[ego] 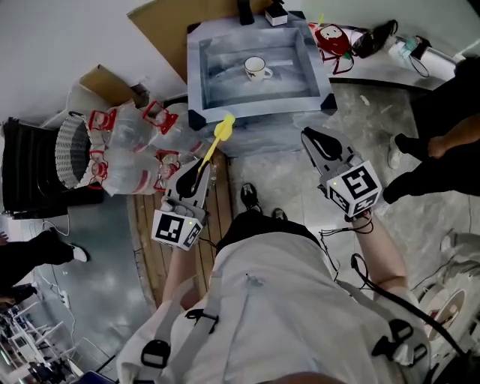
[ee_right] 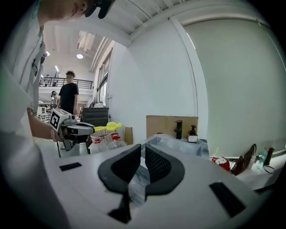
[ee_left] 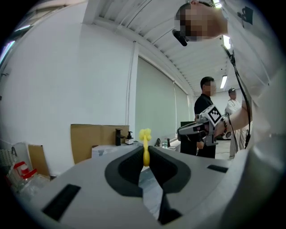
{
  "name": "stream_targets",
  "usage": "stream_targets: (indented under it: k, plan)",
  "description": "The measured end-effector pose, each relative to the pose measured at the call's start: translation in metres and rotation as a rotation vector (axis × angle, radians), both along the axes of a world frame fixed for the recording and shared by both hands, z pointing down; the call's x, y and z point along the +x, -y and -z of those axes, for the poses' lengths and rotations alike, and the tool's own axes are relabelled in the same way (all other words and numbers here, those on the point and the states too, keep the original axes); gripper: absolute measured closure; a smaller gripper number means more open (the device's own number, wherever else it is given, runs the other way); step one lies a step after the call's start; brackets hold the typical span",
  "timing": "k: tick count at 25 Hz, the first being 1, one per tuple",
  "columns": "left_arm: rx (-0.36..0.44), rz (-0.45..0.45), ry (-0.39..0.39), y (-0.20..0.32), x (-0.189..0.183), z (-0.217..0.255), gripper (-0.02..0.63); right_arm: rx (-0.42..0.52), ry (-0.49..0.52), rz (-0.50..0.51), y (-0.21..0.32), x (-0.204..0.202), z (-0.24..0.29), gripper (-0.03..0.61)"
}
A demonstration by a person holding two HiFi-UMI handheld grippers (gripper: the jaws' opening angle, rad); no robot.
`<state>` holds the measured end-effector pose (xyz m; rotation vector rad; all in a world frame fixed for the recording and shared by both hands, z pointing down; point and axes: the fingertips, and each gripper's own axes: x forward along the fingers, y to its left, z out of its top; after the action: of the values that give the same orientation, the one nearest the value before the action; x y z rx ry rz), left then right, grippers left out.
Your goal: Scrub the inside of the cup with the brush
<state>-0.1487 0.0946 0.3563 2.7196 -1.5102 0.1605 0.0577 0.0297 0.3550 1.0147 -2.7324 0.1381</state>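
A white cup [ego: 257,69] stands in the middle of the grey sink basin [ego: 199,67] at the top of the head view. My left gripper [ego: 200,168] hangs below the basin's front left corner, shut on the handle of a yellow brush [ego: 218,138]. Its head points up toward the basin. In the left gripper view the brush [ee_left: 145,145] stands upright, pinched between the jaws of the left gripper [ee_left: 145,154]. My right gripper [ego: 310,136] hovers off the front right corner, shut and empty. In its own view the right gripper [ee_right: 143,151] has nothing between the jaws.
Clear plastic bags [ego: 131,146] with red labels and a black crate [ego: 30,165] lie left of the basin. A cardboard sheet [ego: 161,30], a tap and a soap bottle [ego: 276,13] stand behind it. A person's legs [ego: 439,146] are at the right, and cables and a red thing [ego: 332,37] beside the basin.
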Motion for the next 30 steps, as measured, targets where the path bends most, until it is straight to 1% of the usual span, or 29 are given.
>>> stream_targets:
  k: [7,9,10,14,16,19,24,30]
  plan:
    - [-0.010,-0.056,0.008,0.056,-0.023,0.000,0.574,-0.029,-0.002,-0.027,0.042,-0.027,-0.007,0.550]
    - [-0.013,-0.067,0.005,0.069,-0.029,0.000,0.574,-0.037,-0.001,-0.038,0.053,-0.034,-0.008,0.522]
    - [-0.015,-0.073,0.002,0.075,-0.033,-0.001,0.574,-0.041,-0.002,-0.044,0.059,-0.037,-0.008,0.490]
    - [-0.030,-0.101,-0.007,0.097,-0.044,-0.005,0.574,-0.055,-0.008,-0.066,0.078,-0.050,-0.009,0.482]
    - [-0.033,-0.114,-0.010,0.105,-0.048,-0.008,0.574,-0.058,-0.012,-0.070,0.084,-0.057,-0.010,0.471]
    - [-0.033,-0.132,-0.018,0.114,-0.054,-0.012,0.574,-0.065,-0.015,-0.074,0.090,-0.066,-0.012,0.437]
    - [-0.040,-0.155,-0.034,0.127,-0.065,-0.014,0.574,-0.073,-0.027,-0.092,0.096,-0.077,-0.011,0.414]
    - [-0.064,-0.192,-0.044,0.141,-0.058,-0.023,0.574,-0.088,-0.032,-0.109,0.105,-0.079,-0.009,0.375]
